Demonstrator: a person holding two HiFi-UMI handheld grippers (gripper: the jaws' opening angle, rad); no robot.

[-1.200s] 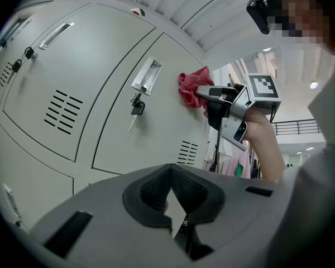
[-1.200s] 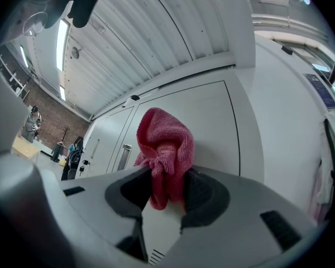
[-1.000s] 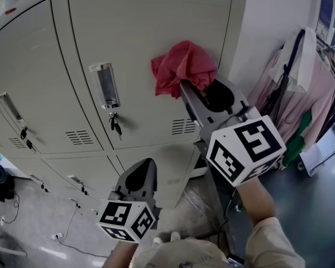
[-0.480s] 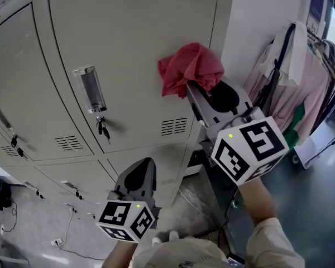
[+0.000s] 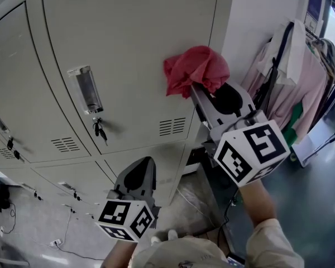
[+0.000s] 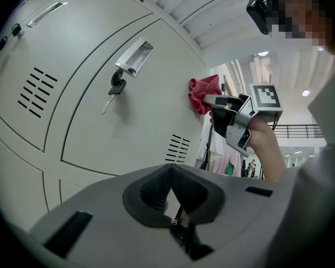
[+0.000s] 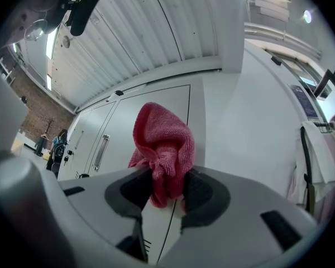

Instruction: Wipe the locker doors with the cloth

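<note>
A red cloth (image 5: 195, 68) is pressed against the right side of a beige locker door (image 5: 128, 49), near its right edge. My right gripper (image 5: 204, 91) is shut on the cloth (image 7: 163, 149), which bunches up above the jaws. The cloth (image 6: 204, 92) and the right gripper also show in the left gripper view. My left gripper (image 5: 138, 175) hangs lower, in front of the lower lockers, shut with nothing in it (image 6: 170, 200). The door has a recessed handle (image 5: 85, 89), a key (image 5: 99, 130) below it and vent slots (image 5: 173, 126).
More locker doors (image 5: 11, 116) run to the left and below. A white wall (image 5: 257, 27) stands right of the lockers, with hanging clothes (image 5: 293, 88) beyond it. Cables (image 5: 67, 228) lie on the grey floor.
The right gripper with the cloth has slid a little to the right along the door, closer to its right edge. The left gripper has stayed where it was.
</note>
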